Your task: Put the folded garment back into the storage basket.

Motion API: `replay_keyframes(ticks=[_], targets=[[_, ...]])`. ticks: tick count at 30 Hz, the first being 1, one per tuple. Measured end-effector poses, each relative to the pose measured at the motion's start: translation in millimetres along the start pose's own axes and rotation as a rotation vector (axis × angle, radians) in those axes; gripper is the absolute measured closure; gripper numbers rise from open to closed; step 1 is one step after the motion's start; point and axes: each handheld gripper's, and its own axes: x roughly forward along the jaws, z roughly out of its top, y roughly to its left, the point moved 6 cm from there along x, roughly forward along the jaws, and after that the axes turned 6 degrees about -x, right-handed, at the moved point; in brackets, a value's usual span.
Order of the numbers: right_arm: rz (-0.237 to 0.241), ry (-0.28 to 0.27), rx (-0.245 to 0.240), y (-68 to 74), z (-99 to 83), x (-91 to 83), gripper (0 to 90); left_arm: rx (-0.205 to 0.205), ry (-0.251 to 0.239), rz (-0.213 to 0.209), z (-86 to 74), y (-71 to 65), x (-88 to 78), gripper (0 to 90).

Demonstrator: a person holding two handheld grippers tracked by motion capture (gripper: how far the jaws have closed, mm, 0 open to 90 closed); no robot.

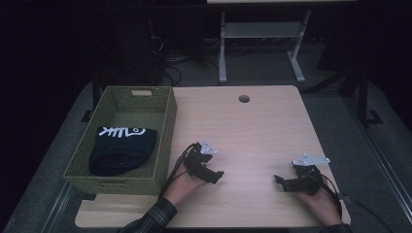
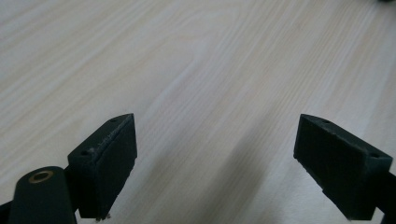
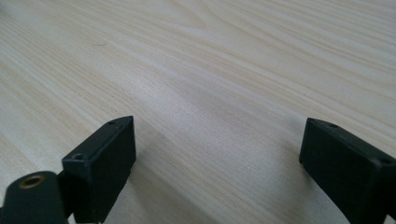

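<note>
A green woven basket stands on the left part of the light wooden table, with a folded black garment bearing a white print inside it. My left gripper rests low over the table just right of the basket, held in a hand. In the left gripper view that gripper is open, jaws wide apart over bare wood. My right gripper sits near the table's front right, pointing left. Seen in the right gripper view, this gripper is open too, with nothing between its jaws.
A round cable hole marks the table's far middle. Beyond the table stands a white desk frame on the grey floor, with cables lying near it. The table's front edge runs just behind both hands.
</note>
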Motion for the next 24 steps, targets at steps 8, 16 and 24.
replay_keyframes(ticks=[8, 16, 24], targets=[[0.002, 0.0, -0.002, 0.3, 0.0, -0.1, 10.3, -0.001, 0.005, 0.015, -10.7, 5.7, 12.0, 12.8], [0.007, 0.002, -0.007, 1.1, -0.3, -0.5, 10.4, 0.021, -0.099, 0.002, -17.2, 9.5, 12.9, 12.7], [0.007, 0.002, -0.008, 1.4, -0.4, -0.6, 10.3, 0.027, -0.107, -0.005, -18.3, 9.9, 12.5, 12.8]])
